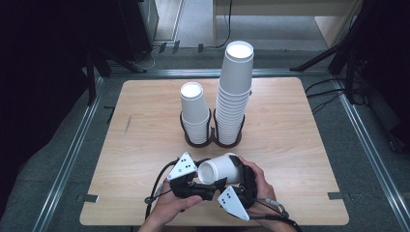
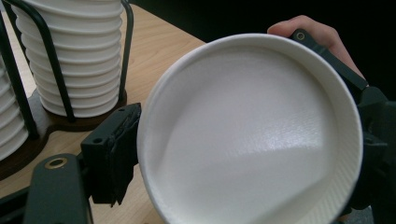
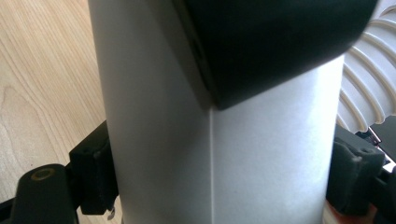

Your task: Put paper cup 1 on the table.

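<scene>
Pale wooden table (image 1: 145, 145) fills the scene, ringed by dark floor and metal rails. At its near edge the person's two hands meet over a single white paper cup (image 1: 221, 168), held on its side with the open mouth turned left and a little near. The right gripper (image 1: 235, 180) has its jaws pinching the cup's body across the middle; in the right gripper view the two black pads sit on either side of the wall beside its seam. The left gripper (image 1: 200, 186) comes at the mouth, and in the left gripper view one pad (image 2: 114, 158) lies right against the outside of the rim (image 2: 154, 102) while the other jaw is hidden behind the cup, so whether it presses cannot be told. Just beyond the hands, mid-table, stands a dark double holder (image 1: 212, 141): its left ring carries a short stack of cups (image 1: 195, 113), its right ring a tall stack (image 1: 234, 92), both mouth down.

The cup looks very light and thin-walled, likely to dent or go oval under a firm squeeze, and smooth enough to slip. The stiffest places to take it should be the rolled rim and the base; the mid-wall wants only a gentle pinch
</scene>
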A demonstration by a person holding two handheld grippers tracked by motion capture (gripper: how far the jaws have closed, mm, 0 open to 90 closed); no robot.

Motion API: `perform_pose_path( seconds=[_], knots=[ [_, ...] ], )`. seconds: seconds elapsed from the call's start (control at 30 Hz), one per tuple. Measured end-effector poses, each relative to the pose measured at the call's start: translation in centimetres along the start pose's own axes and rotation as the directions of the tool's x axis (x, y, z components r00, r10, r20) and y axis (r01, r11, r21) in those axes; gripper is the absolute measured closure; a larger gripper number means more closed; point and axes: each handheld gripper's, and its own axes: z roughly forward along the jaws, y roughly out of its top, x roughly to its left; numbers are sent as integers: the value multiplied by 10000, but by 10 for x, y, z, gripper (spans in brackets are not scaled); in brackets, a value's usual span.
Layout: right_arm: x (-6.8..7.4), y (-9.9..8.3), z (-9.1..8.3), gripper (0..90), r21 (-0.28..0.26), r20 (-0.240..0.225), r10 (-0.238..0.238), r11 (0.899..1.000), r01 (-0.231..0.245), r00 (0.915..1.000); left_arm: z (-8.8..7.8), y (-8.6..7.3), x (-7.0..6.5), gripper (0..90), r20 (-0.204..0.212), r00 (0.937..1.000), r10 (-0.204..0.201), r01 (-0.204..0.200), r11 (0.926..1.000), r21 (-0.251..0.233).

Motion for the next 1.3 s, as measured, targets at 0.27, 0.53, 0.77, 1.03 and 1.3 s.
perform_pose_path(
  seconds=[0.27, 0.53, 0.77, 1.03, 1.3],
  knots=[
    [1, 1, 0, 97, 2, -7, 81, 10000, -81, 10000, -4, 1, 5, 224, 271, 9995, -160, 161, 9999, -61],
    [-3, 3, -3, 80, -88, -105, 1, 10000, -2, 9999, -7, 1, 9, 234, 616, 9974, -363, 377, 9990, -232],
    [-9, 2, -7, 51, -191, -260, 329, 9993, -334, 9991, -10, 2, 10, 237, 923, 9945, -504, 542, 9978, -383],
    [-19, -3, -10, 0, 87, -218, 723, 9974, -721, 9971, -20, 4, 18, 239, 943, 9932, -686, 783, 9917, -1023],
    [-34, -12, -15, 0, 590, -49, 1805, 9819, -1799, 9836, -28, 4, 19, 237, 333, 9977, -594, 652, 9745, -2149]
  ],
)
